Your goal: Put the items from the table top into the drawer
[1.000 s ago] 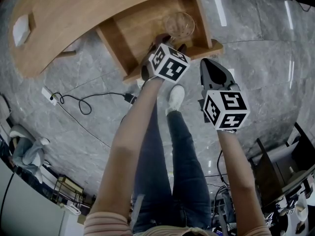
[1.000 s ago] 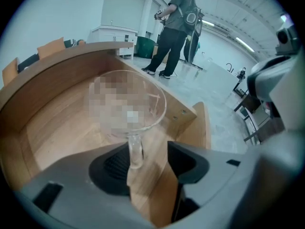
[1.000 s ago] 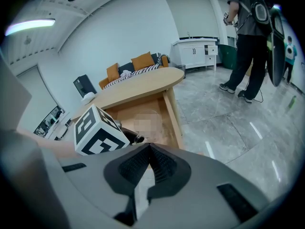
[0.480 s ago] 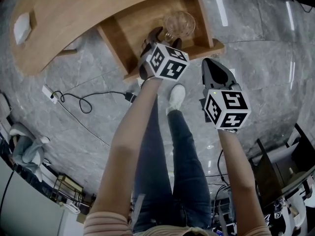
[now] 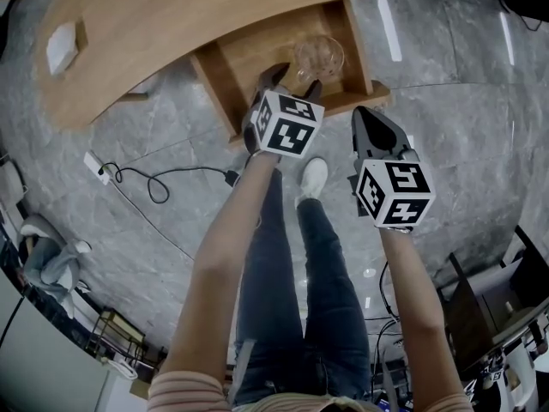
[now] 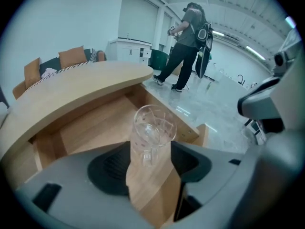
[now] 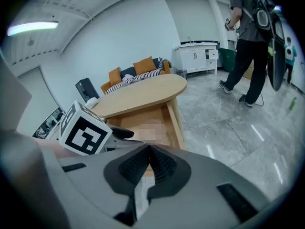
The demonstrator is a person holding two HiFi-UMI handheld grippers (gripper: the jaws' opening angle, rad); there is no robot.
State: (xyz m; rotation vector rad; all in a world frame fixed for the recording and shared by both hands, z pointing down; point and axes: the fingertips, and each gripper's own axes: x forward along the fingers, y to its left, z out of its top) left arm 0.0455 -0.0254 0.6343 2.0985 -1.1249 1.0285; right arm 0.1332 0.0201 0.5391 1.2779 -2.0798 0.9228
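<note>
A clear cut glass point(image 5: 318, 56) point(image 6: 153, 130) stands upright in the open wooden drawer point(image 5: 244, 54) point(image 6: 90, 128) under the table top point(image 5: 171, 20). My left gripper point(image 5: 293, 81) point(image 6: 151, 163) hovers just in front of it. Its jaws have just been opening and now stand wide, with the glass in line between them but neither pad touching it. My right gripper point(image 5: 367, 117) point(image 7: 147, 163) hangs beside the drawer's front corner, jaws pressed together and empty. A small white item point(image 5: 62, 47) lies on the table top at the far left.
A power strip with a black cable point(image 5: 154, 178) lies on the grey stone floor left of my legs, and my white shoe point(image 5: 310, 175) is below the drawer. Another person point(image 6: 187, 39) stands far behind the table. A sofa with orange cushions point(image 7: 138, 68) lines the back wall.
The left gripper's jaws have spread and it has pulled up and back from the glass, which stays standing in the drawer. The right gripper has risen slightly.
</note>
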